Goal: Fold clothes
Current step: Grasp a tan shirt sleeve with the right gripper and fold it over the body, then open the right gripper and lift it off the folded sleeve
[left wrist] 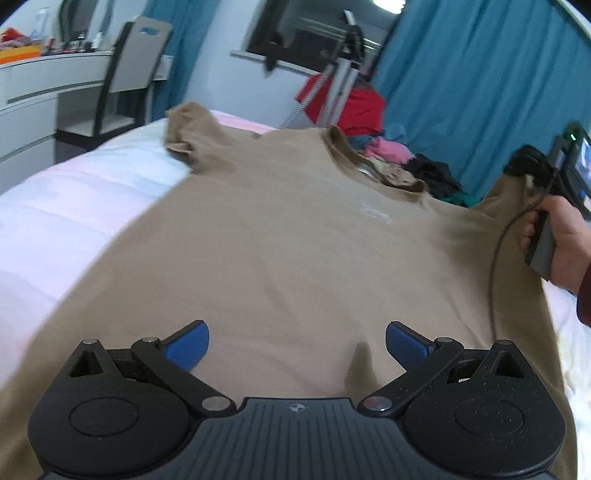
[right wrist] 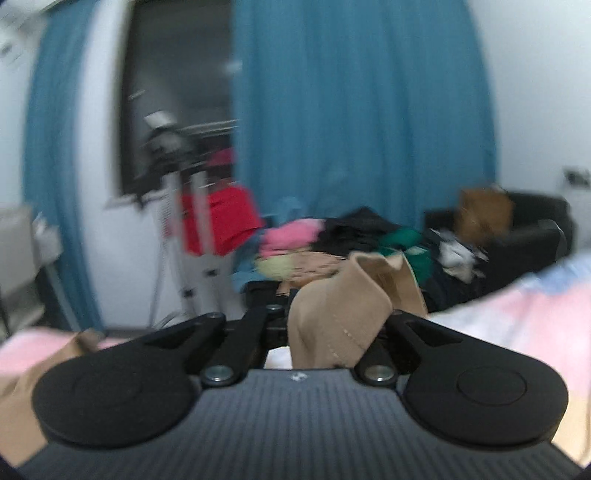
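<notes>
L gripper [left wrist: 297, 345] sat low over the hem end of the tan t-shirt [left wrist: 280, 236], jaws spread wide, blue pads [left wrist: 188, 347] apart w/ nothing between them, only cloth below. Can't tell if the pads touched the fabric.

Shirt lay front-up, mostly flat on the bed [left wrist: 66, 206] w/ white/pink cover, hem nearest the L cam, collar [left wrist: 373, 166] at the far end. One sleeve [left wrist: 184, 129] was bunched near the far-left bed edge.

R gripper [right wrist: 338, 325]: linkage drawn in, jaws closed on a bunched fold of the tan shirt, cloth sticking up between the arms. Fingertips hidden by the fabric. R cam view blurred. From the L cam, the person's hand [left wrist: 561, 240] held the R gripper handle at the shirt's other sleeve/shoulder, that corner lifted off the bed, cable trailing across the cloth.

Beyond the collar: clothes pile [right wrist: 332, 236] w/ pink, black, green and red pieces. Tripod [left wrist: 340, 74] behind it, teal curtains [left wrist: 480, 92] at the back, dark window [left wrist: 314, 33]. Chair [left wrist: 129, 74] and white desk [left wrist: 37, 88] far left. Dark armchair [right wrist: 517, 229] far right in the R cam.
</notes>
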`<state>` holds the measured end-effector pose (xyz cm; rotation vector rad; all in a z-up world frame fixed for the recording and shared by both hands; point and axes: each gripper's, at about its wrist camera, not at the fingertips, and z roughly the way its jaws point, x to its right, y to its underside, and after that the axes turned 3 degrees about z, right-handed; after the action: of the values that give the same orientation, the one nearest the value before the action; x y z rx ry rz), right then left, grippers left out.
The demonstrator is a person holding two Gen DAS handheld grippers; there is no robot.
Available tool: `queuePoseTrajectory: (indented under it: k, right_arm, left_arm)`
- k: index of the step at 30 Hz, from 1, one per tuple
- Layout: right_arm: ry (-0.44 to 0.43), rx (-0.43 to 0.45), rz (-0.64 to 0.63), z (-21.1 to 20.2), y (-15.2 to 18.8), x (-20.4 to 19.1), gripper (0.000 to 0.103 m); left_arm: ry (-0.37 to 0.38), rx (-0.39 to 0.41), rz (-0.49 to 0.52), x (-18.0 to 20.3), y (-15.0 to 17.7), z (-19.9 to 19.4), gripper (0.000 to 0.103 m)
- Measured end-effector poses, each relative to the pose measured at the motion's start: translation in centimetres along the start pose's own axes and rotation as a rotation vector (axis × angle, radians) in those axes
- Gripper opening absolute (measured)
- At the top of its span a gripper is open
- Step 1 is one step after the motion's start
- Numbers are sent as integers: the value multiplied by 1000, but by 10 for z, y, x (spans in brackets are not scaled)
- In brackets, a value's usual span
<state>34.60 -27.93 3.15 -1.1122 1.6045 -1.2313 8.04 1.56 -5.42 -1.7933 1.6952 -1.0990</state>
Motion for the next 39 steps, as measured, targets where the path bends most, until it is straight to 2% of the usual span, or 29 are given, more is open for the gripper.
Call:
queuePoseTrajectory:
  k: [4, 6, 8, 10, 11, 12, 13, 14, 16, 20, 24, 29, 33, 36, 39]
  right_arm:
    - [-109, -84, -128, 11, 32, -82, 6]
    - [-151, -137, -137, 19, 52, -107, 6]
    - [-184, -192, -187, 31, 72, -132, 7]
    - [-237, -275, -205, 39, 86, -145, 11]
    - [-271, -328, -187, 40, 92, -146, 33]
    - [-302, -361, -164, 39, 94, -148, 71]
    - [-325, -363, -151, 33, 94, -149, 86]
    - [-344, -355, -141, 26, 92, -148, 93]
    - [-361, -306, -131, 5, 82, -144, 92]
    - [-367, -300, -48, -44, 62, -119, 92]
    - [-364, -287, -7, -131, 53, -84, 92]
    - [-374, -294, 43, -240, 58, -40, 93]
    - [-333, -258, 111, -284, 50, -9, 93]
    - [-304, -228, 160, -314, 44, 13, 93]
    - [-290, -185, 191, -322, 30, 37, 93]
  left_arm:
    - [-63, 24, 34, -17, -3, -10, 102]
    - [-121, 51, 29, -33, 0, -20, 102]
    - [-134, 64, -6, -45, -2, -24, 102]
    - [-155, 79, 1, -48, -4, -23, 102]
    - [-164, 83, 14, -48, -5, -22, 102]
    - [-167, 80, 27, -47, -5, -19, 102]
    - [-169, 77, 36, -47, -5, -17, 102]
    - [-171, 76, 43, -46, -5, -15, 102]
    - [-173, 78, 46, -42, -5, -13, 102]
    - [-174, 79, 45, -40, -6, -11, 102]
    - [-163, 90, 69, -31, -6, -16, 102]
    - [-155, 110, 121, -17, -2, -31, 102]
    - [-133, 130, 187, -3, 14, -42, 102]
    - [-185, 79, 283, 12, 25, -35, 102]
    - [-200, 40, 329, 22, 32, -33, 102]
